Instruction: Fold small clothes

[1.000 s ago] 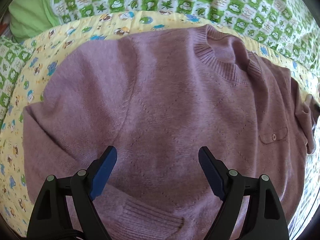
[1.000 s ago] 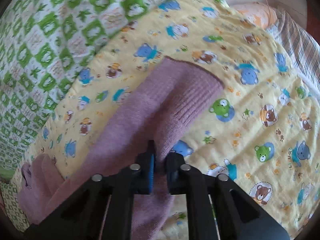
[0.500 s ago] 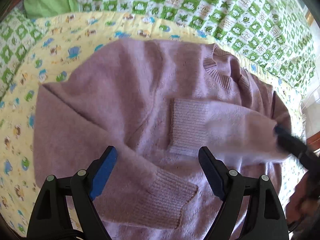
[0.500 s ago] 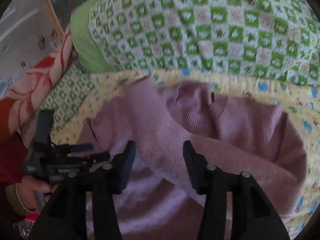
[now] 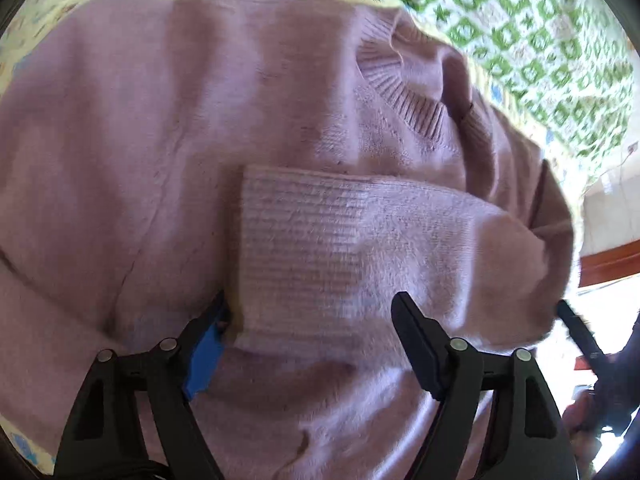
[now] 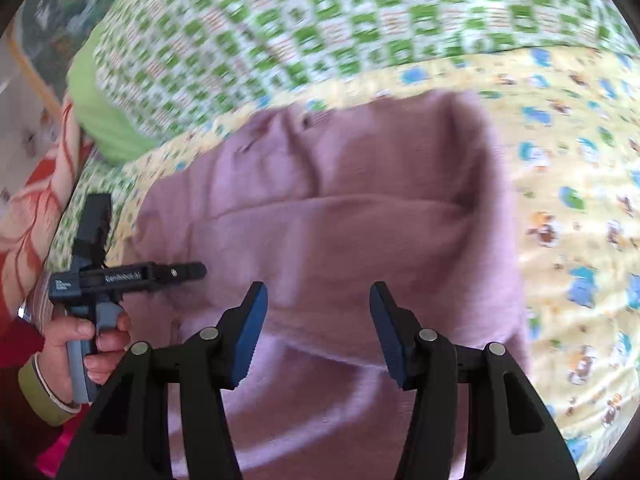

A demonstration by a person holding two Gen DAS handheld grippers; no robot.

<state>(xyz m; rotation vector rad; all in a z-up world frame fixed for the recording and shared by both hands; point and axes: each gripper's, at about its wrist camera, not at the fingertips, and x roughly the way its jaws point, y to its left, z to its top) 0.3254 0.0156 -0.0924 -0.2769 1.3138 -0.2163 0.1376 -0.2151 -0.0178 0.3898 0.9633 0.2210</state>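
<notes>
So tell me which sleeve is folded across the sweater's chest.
The sleeve with its ribbed cuff below the collar, between the left hand-held gripper fingers; the other lies underneath.

One mauve sweater (image 5: 168,128), two tongs (image 5: 308,320) (image 6: 316,320), two quilts (image 6: 568,200) (image 6: 304,16).

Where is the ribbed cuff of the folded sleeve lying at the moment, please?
In the left wrist view, the ribbed cuff lies across the sweater chest, below the collar, between the left tool's open fingers.
</notes>
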